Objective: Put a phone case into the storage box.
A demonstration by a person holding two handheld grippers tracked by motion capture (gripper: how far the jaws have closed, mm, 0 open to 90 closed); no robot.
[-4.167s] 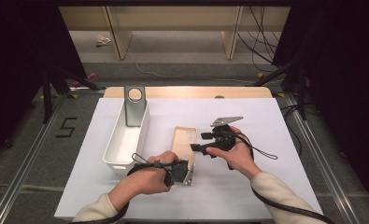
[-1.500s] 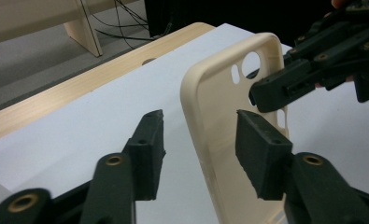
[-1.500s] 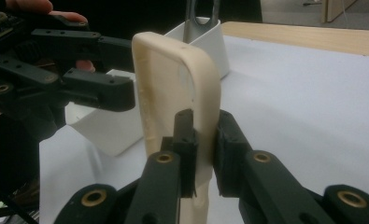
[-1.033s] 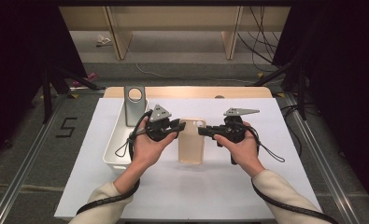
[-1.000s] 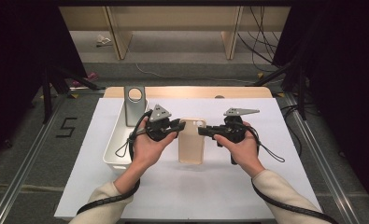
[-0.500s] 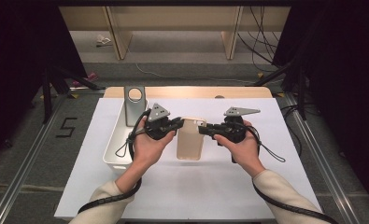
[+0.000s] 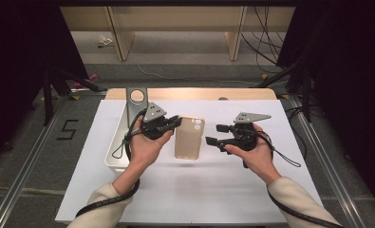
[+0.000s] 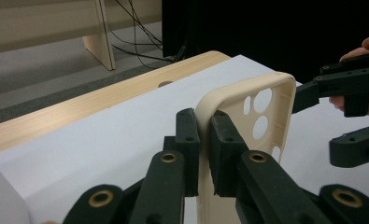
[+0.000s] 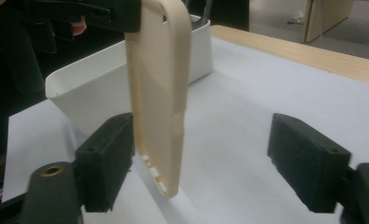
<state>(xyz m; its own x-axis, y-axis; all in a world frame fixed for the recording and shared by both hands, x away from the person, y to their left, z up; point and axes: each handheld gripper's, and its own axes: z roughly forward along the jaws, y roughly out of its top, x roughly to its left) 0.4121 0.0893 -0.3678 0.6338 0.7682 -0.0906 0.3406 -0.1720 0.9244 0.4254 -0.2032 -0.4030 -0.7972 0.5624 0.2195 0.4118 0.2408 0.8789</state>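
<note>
- L gripper [image 7: 175, 124]: jaws clamped on rim of beige phone case [image 7: 189, 137], at the long edge near the camera-hole end. Seen close in left gripper view: pads [image 8: 191, 140] pinch the case wall [image 8: 247, 116] from both sides.
- R gripper [image 7: 213, 134]: jaws wide apart, just been opening. In right gripper view, case [image 9: 161, 88] hangs between them, right beside one pad [image 9: 108, 154], well apart from the other; contact w/ near pad can't be told.
- Case: held up off the white table sheet [image 7: 199, 190], between the two hands, camera holes toward far side in high view.
- White bin [image 7: 116, 159]: on sheet, just beside L hand [image 7: 145, 147]; metal bracket w/ round hole [image 7: 136, 99] stands at its far end.
- R hand [image 7: 254, 152]: near case's right edge, not gripping it.
</note>
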